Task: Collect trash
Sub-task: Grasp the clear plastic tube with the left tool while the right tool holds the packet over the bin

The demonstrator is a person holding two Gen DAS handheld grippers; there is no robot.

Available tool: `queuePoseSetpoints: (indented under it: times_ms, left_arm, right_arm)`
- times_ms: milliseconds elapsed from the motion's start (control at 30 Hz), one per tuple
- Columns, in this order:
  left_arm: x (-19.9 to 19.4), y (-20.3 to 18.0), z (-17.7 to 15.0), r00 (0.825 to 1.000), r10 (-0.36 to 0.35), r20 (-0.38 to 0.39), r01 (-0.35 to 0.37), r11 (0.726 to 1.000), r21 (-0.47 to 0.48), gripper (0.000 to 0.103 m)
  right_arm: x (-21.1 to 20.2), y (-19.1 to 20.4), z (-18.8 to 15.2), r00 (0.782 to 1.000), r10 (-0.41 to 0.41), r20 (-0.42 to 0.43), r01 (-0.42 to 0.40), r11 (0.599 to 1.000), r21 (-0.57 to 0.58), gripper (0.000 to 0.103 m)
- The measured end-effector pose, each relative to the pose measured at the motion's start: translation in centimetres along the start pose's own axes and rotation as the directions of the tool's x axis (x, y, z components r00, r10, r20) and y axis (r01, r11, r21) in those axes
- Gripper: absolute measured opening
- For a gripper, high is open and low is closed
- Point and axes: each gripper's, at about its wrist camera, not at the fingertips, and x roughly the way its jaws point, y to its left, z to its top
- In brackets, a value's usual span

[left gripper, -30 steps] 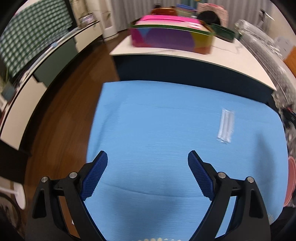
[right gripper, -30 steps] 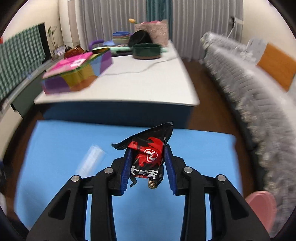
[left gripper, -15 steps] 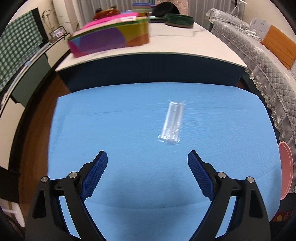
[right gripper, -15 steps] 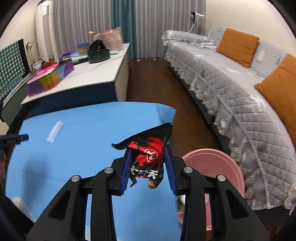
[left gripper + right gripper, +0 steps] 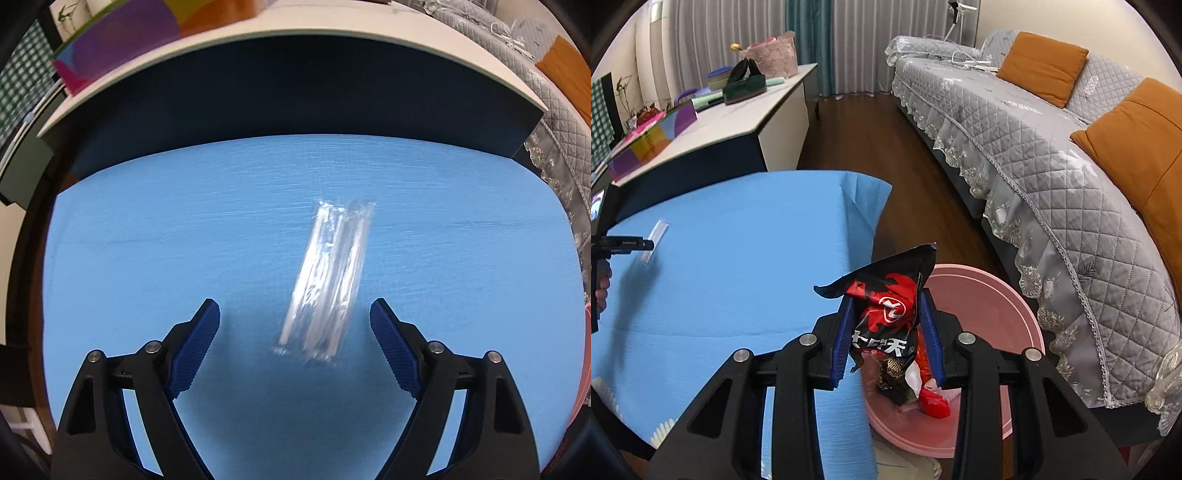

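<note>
A clear plastic wrapper (image 5: 327, 280) lies on the blue tablecloth (image 5: 147, 229). My left gripper (image 5: 295, 334) hangs just above it with its jaws closing; the wrapper's near end lies between the pads, which are apart from it. In the right wrist view the same wrapper (image 5: 656, 236) shows small at far left, beside the left gripper's finger (image 5: 628, 244). My right gripper (image 5: 886, 332) is shut on a crumpled black and red snack bag (image 5: 886, 314), over the rim of a pink bin (image 5: 990, 295) that stands on the floor beside the table.
The bin holds red and dark wrappers (image 5: 932, 402). A white sideboard (image 5: 738, 122) with a colourful box (image 5: 122, 40) runs behind the table. A grey quilted sofa (image 5: 1052, 155) with orange cushions fills the right. A hand (image 5: 602, 284) shows at the left edge.
My left gripper has dropped and closed in on the clear wrapper, and its jaws have narrowed a little. My right gripper has swung right with the snack bag, from over the table to over the pink bin.
</note>
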Motion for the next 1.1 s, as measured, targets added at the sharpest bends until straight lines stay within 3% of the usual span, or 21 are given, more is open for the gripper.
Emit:
queuePoseSetpoints:
  times_ms: [67,167,200,233,500,733,1100]
  left_arm:
    - [0.5,-0.1,0.2,1.000,0.000,-0.003,0.000,1.000,0.000,0.068]
    - [0.7,0.5,0.3,0.999,-0.034,-0.011,0.034,0.998,-0.050,0.043]
    - [0.6,0.7,0.3,0.999,-0.040,-0.004,0.040,0.997,-0.062,0.022]
    - [0.4,0.8,0.3,0.999,-0.040,-0.006,0.040,0.997,-0.062,0.008]
    - [-1.7,1.2,-0.7,1.000,-0.005,0.004,0.006,0.997,-0.075,0.006]
    - [-8.1,-1.9,-3.5,0.996,-0.019,0.083,0.017,0.999,0.032,0.006]
    - [-17.7,-9.5,-6.6,0.969,-0.156,0.192,0.120,0.975,0.185,0.006]
  right_arm:
    - [0.3,0.1,0.1,1.000,-0.004,-0.006,0.003,1.000,0.000,0.036]
    - [0.7,0.4,0.4,1.000,-0.002,-0.011,0.002,1.000,-0.010,0.036]
    - [0.8,0.5,0.5,1.000,0.000,-0.013,0.000,1.000,-0.015,0.036]
    - [0.8,0.7,0.5,1.000,0.002,-0.012,-0.002,1.000,-0.017,0.036]
    - [0.3,0.2,0.4,1.000,-0.008,-0.001,0.008,1.000,-0.014,0.036]
    - [-1.1,-0.8,0.2,1.000,-0.010,0.023,0.009,1.000,0.011,0.036]
    - [-6.9,-3.6,-0.9,0.990,0.001,0.144,-0.011,0.998,0.069,0.036]
